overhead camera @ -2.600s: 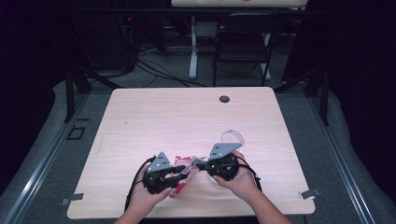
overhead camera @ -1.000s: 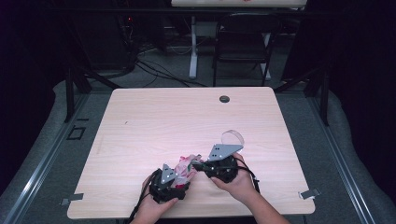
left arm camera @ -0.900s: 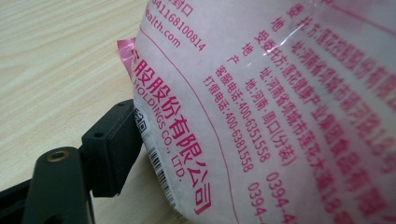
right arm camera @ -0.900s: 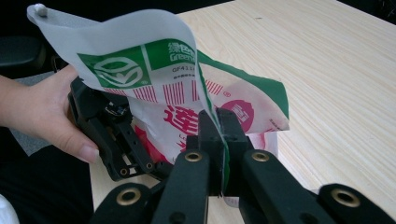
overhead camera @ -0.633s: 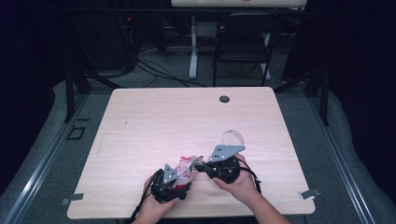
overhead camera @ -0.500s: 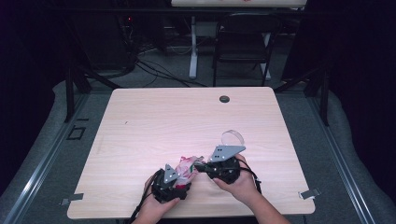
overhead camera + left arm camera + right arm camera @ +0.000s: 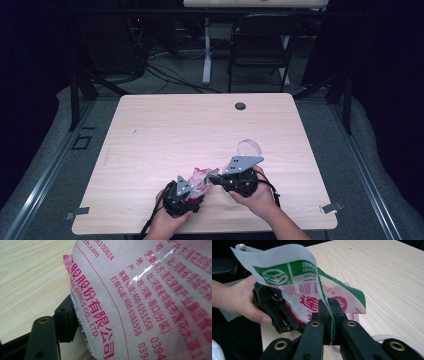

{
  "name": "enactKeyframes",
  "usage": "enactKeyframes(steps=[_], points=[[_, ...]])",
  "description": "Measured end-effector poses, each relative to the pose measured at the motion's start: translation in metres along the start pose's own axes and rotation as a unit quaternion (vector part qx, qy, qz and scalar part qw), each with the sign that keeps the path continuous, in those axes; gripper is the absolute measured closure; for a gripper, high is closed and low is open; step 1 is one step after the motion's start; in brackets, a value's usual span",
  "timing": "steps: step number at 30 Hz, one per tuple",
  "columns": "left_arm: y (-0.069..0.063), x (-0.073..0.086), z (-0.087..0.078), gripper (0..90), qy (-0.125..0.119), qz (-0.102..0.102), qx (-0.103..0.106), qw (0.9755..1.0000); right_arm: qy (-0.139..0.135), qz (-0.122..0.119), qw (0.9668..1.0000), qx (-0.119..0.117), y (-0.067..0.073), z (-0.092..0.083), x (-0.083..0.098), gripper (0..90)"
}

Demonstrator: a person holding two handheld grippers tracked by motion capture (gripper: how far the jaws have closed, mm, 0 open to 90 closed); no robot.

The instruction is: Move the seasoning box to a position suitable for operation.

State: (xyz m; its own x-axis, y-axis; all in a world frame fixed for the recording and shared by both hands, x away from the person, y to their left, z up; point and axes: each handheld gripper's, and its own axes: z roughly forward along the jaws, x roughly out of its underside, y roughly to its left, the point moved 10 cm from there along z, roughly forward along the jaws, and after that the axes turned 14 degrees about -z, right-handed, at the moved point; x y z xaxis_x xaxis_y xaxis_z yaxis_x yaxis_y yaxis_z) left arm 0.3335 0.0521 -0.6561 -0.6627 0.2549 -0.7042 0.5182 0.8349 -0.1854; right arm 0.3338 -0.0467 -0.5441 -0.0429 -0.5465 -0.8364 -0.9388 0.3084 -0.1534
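Note:
A plastic bag with pink print and a green edge hangs between my two grippers near the table's front edge. My right gripper is shut on the bag's green edge, and the film stands pinched between its two black jaws. My left gripper points into the bag from the left. In its own view the bag lies between its jaws, which have just been closing. One finger sits beside the bag's side and the other is hidden behind the film. A hand holds the left gripper.
A roll of clear tape lies on the wooden table just behind my right gripper. A dark grommet sits at the table's far edge. A black chair and cables stand beyond it.
Since the earliest frame my left gripper has shifted right and toward the front edge, closer to the bag. Over the last second neither hand has visibly moved.

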Motion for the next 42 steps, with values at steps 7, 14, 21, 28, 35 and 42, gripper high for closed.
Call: enactKeyframes(steps=[7,14,21,28,35,42], points=[[-0.001,-0.001,-0.001,45.2,-0.005,0.005,0.004,1.0000,0.003,-0.003,1.0000,0.001,-0.001,-0.001,0.001,90.0],[0.000,-0.002,-0.002,50.7,-0.003,-0.001,0.010,0.9999,-0.001,-0.005,1.0000,0.001,0.000,-0.001,0.000,90.0],[0.001,-0.005,-0.004,53.7,0.002,0.002,0.005,1.0000,-0.003,-0.008,1.0000,-0.001,0.001,-0.003,-0.001,90.0],[0.005,-0.013,-0.010,54.5,-0.014,0.027,-0.014,0.9994,-0.011,-0.008,0.9999,0.002,0.001,-0.005,-0.004,90.0],[0.006,-0.020,-0.015,54.7,-0.028,0.047,-0.024,0.9982,-0.026,-0.016,0.9994,0.014,0.000,-0.009,-0.010,90.0],[0.006,-0.025,-0.020,54.7,-0.041,0.062,-0.027,0.9969,-0.036,-0.013,0.9991,0.020,-0.003,-0.014,-0.014,90.0]])
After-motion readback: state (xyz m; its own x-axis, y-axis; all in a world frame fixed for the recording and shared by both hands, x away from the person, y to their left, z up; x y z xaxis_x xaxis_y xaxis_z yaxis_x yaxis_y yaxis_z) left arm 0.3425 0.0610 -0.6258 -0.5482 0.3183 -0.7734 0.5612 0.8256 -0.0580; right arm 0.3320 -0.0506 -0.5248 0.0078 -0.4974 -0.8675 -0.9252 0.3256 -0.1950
